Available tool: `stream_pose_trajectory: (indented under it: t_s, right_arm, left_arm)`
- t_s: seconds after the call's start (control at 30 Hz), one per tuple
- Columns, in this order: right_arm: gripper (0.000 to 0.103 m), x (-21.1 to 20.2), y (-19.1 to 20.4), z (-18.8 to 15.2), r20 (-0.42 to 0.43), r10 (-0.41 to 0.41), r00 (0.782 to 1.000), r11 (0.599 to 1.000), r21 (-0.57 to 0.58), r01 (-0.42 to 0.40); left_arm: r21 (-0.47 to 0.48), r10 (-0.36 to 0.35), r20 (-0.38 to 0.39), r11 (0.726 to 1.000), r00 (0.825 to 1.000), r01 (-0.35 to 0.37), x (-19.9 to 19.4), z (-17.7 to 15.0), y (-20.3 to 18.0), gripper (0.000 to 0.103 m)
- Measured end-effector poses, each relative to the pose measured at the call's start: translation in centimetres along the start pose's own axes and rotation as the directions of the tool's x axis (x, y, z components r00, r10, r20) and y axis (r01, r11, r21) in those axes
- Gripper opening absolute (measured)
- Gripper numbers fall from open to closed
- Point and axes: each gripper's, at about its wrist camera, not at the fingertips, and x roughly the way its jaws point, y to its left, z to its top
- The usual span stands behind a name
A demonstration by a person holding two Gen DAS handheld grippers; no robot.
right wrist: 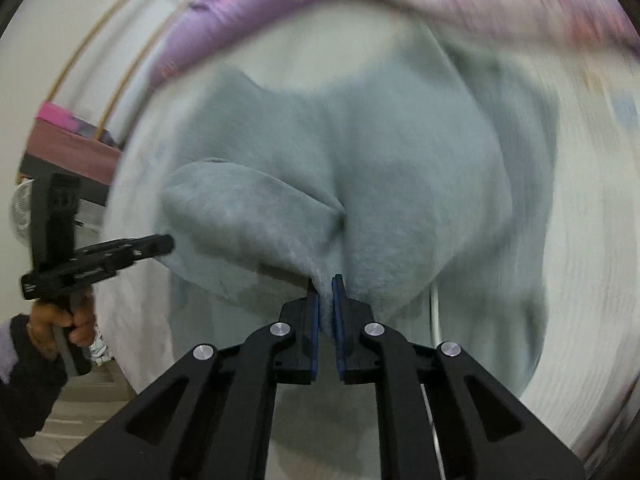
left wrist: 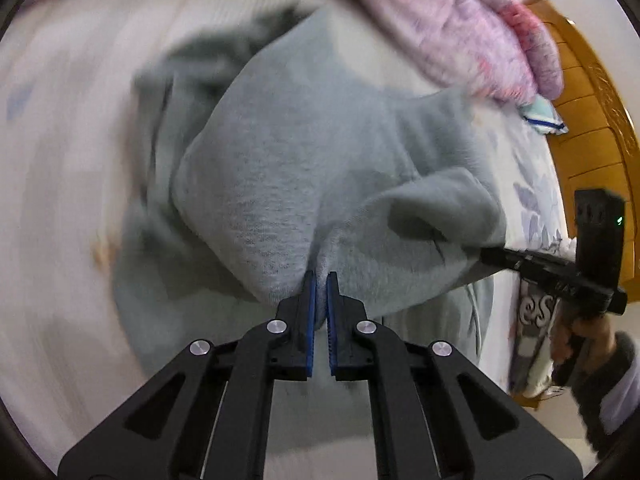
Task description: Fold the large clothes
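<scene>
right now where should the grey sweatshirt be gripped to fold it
By its near edge, from above, at two spread points. The grey sweatshirt drapes from the left gripper and right gripper, both pinching that edge with slack between.

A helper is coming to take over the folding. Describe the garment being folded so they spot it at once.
Start at the pale bed sheet covering the bed. In its middle lies the grey-green fleece garment, pinched by the left gripper and right gripper. Unlike the fuzzy pink-purple blanket behind, it is plain and muted.

Partial letters "eS" on printed fabric (left wrist: 536, 312), otherwise illegible
</scene>
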Motion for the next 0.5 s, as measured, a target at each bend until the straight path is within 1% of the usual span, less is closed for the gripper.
stream_pose_trajectory:
  t_s: [0.07, 0.1, 0.13, 0.17, 0.23, 0.27, 0.3, 0.33, 0.37, 0.4, 0.43, 0.47, 0.5]
  right_arm:
    - [0.019, 0.1, -0.4, -0.9, -0.014, -0.004, 1.0, 0.998, 0.058, 0.005]
    - [0.022, -0.3, -0.5, -1.2, -0.008, -0.004, 1.0, 0.996, 0.089, 0.004]
    - [0.034, -0.9, -0.5, -1.2, 0.002, 0.008, 1.0, 0.994, 0.113, -0.008]
    - [0.046, -1.5, -0.3, -1.2, 0.011, 0.016, 1.0, 0.991, 0.133, -0.017]
    - [0.047, -3.2, 0.2, -1.3, 0.06, 0.033, 0.998, 0.987, 0.154, -0.042]
    - [0.047, -4.1, 0.6, -1.2, 0.085, 0.075, 0.993, 0.983, 0.162, -0.088]
    - [0.047, -4.9, 0.9, -1.0, 0.121, 0.087, 0.989, 0.98, 0.167, -0.106]
    - [0.047, -5.7, 1.3, -0.7, 0.17, 0.079, 0.982, 0.979, 0.173, -0.108]
    - [0.047, -6.5, 1.6, 0.2, 0.215, 0.079, 0.973, 0.977, 0.179, -0.119]
    - [0.046, -6.8, 1.8, 1.3, 0.26, 0.08, 0.962, 0.97, 0.201, -0.135]
    - [0.041, -6.7, 2.2, 2.1, 0.274, 0.082, 0.958, 0.97, 0.198, -0.14]
    - [0.032, -6.1, 2.6, 3.3, 0.274, 0.063, 0.96, 0.974, 0.194, -0.119]
    - [0.028, -5.4, 2.7, 4.2, 0.271, 0.056, 0.961, 0.973, 0.2, -0.113]
  left_arm:
    - [-0.033, 0.018, 0.001, 0.999, 1.0, -0.018, -0.2, -1.0, -0.3, 0.007]
    - [-0.06, 0.003, 0.018, 0.998, 1.0, -0.002, -0.7, -1.1, -0.5, 0.01]
    - [-0.087, -0.004, 0.047, 0.996, 0.999, 0.008, -1.5, -1.2, -0.7, 0.02]
    - [-0.106, -0.002, 0.073, 0.994, 0.997, 0.01, -2.2, -1.2, -1.0, 0.026]
    - [-0.159, -0.019, 0.155, 0.986, 0.988, 0.044, -4.0, -0.9, -1.7, 0.031]
    - [-0.171, -0.026, 0.186, 0.984, 0.982, 0.059, -4.5, -0.7, -2.2, 0.033]
    - [-0.176, -0.037, 0.219, 0.981, 0.975, 0.077, -5.1, -0.5, -2.7, 0.036]
    - [-0.183, -0.044, 0.262, 0.979, 0.964, 0.094, -5.5, 0.1, -3.4, 0.041]
    - [-0.181, -0.066, 0.286, 0.976, 0.956, 0.121, -5.7, 0.7, -3.9, 0.041]
    - [-0.17, -0.093, 0.289, 0.975, 0.953, 0.146, -5.5, 1.6, -4.3, 0.041]
    - [-0.165, -0.097, 0.29, 0.975, 0.952, 0.15, -5.0, 2.9, -4.9, 0.042]
    - [-0.157, -0.098, 0.295, 0.976, 0.95, 0.149, -4.6, 3.8, -5.5, 0.042]
    - [-0.133, -0.115, 0.295, 0.978, 0.949, 0.16, -3.7, 5.1, -6.2, 0.042]
